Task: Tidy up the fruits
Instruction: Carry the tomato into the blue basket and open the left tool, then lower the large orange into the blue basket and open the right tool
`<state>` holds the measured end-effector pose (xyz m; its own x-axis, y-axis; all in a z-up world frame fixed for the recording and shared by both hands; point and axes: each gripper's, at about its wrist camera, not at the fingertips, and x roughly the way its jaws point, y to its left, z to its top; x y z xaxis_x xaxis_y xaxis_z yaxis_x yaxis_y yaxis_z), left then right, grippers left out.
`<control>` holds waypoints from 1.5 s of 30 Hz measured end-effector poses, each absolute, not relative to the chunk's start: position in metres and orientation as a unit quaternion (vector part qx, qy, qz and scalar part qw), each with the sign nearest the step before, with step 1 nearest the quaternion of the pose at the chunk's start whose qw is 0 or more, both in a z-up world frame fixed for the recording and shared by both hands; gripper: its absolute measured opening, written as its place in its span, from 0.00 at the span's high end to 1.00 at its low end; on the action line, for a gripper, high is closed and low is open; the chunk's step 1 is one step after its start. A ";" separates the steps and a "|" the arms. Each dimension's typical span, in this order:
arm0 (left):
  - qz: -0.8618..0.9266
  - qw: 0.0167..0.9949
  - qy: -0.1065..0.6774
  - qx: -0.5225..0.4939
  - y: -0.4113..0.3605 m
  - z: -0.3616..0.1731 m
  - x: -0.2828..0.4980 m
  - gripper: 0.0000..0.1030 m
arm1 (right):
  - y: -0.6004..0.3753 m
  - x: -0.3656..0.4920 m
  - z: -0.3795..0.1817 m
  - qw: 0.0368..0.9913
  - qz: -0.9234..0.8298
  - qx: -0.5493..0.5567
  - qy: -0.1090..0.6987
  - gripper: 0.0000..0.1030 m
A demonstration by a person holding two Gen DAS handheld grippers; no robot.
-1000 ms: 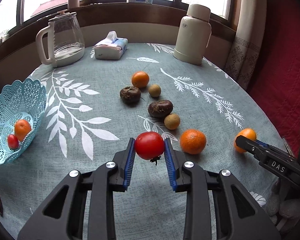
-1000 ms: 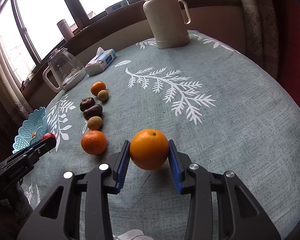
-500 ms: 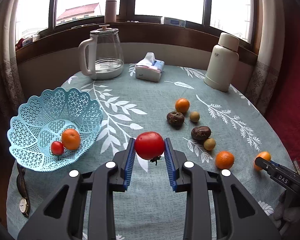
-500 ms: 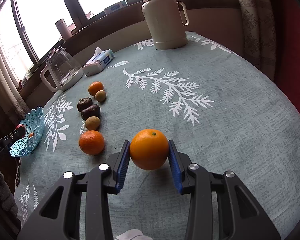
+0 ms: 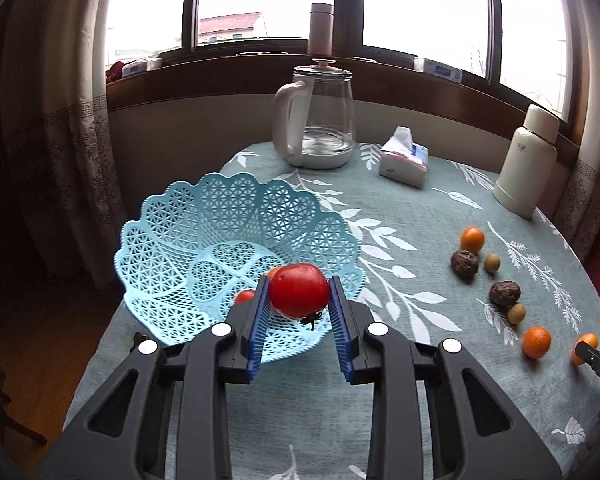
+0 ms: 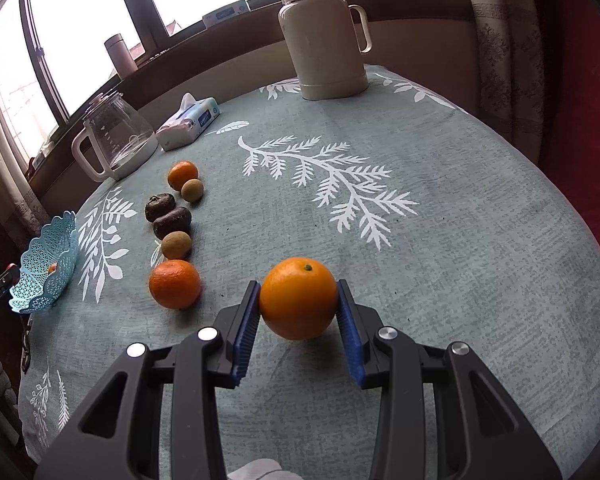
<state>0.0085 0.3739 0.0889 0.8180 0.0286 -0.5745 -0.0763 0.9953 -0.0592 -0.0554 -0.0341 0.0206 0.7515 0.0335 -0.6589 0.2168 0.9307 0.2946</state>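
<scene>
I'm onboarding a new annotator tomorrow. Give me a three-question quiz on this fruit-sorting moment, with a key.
1. True or false: the left hand-held gripper holds a tomato over the blue basket.
2. Which fruit sits between the fingers of the right hand-held gripper? A) a kiwi B) an orange C) a banana
3. Fill in: the glass kettle stands beside the ___ pack.

Key: 1 true; 2 B; 3 tissue
</scene>
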 end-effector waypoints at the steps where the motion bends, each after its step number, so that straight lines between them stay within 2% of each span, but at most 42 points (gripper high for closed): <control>1: 0.033 0.952 0.301 -0.043 0.380 0.088 0.009 0.71 | -0.034 -0.055 0.020 0.918 -0.051 0.178 0.349 0.63; 17: 0.075 0.944 0.314 -0.065 0.421 0.074 0.021 0.71 | -0.031 -0.054 0.020 0.917 -0.067 0.168 0.356 0.63; 18: 0.077 0.944 0.315 -0.066 0.422 0.073 0.021 0.70 | -0.031 -0.054 0.020 0.917 -0.067 0.168 0.356 0.63; 22: 0.085 0.947 0.303 -0.072 0.428 0.078 0.018 0.42 | -0.031 -0.054 0.019 0.917 -0.068 0.167 0.356 0.63; 29: 0.096 0.951 0.283 -0.078 0.437 0.089 0.010 0.38 | -0.031 -0.054 0.020 0.918 -0.070 0.166 0.355 0.63; 31: 0.101 0.952 0.277 -0.079 0.439 0.092 0.008 0.32 | -0.032 -0.055 0.020 0.918 -0.071 0.166 0.354 0.63; 35: 0.107 0.954 0.267 -0.085 0.444 0.098 0.003 0.26 | -0.030 -0.054 0.022 0.918 -0.075 0.159 0.355 0.63; 37: 0.110 0.955 0.263 -0.087 0.446 0.101 0.001 0.20 | -0.028 -0.054 0.024 0.919 -0.076 0.156 0.354 0.63; 45: 0.117 0.957 0.248 -0.096 0.455 0.111 -0.010 0.18 | -0.004 -0.046 0.052 0.929 -0.037 0.158 0.333 0.63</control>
